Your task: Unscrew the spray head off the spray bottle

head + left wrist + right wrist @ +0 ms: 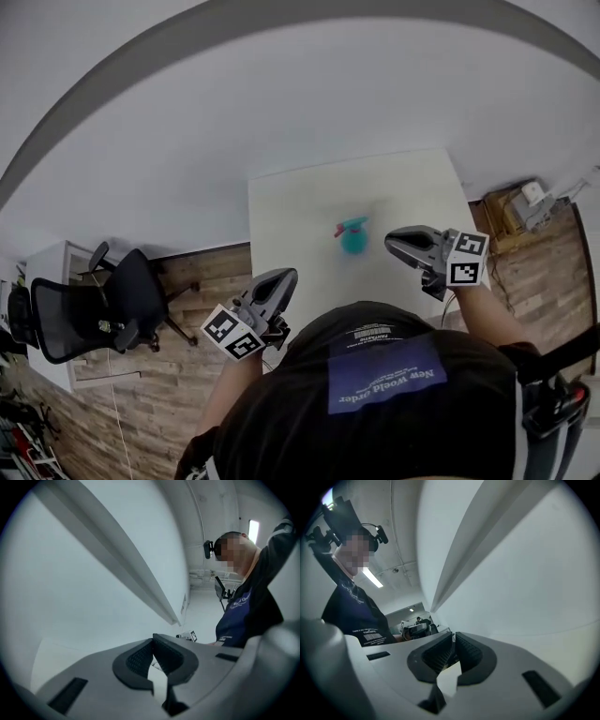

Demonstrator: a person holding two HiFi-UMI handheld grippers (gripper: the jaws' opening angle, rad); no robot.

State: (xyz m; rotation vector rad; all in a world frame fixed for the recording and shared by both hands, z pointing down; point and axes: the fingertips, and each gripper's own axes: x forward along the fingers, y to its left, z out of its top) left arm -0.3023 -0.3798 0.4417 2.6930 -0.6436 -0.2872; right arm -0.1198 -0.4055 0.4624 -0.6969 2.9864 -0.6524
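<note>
A small teal spray bottle (352, 236) with its spray head on stands upright near the middle of the white table (291, 216) in the head view. My left gripper (286, 277) is at the table's near left corner, shut and empty, well short of the bottle. Just right of the bottle my right gripper (392, 240) points toward it, also shut with nothing between its pads. In the left gripper view the left gripper (152, 641) has its jaws together against a white wall. The right gripper (453, 639) shows the same. The bottle is in neither gripper view.
A black office chair (103, 305) stands on the wooden floor left of the table. Cardboard and clutter (525, 211) lie at the right. A white wall runs behind the table. The person's dark shirt (394, 394) fills the lower head view.
</note>
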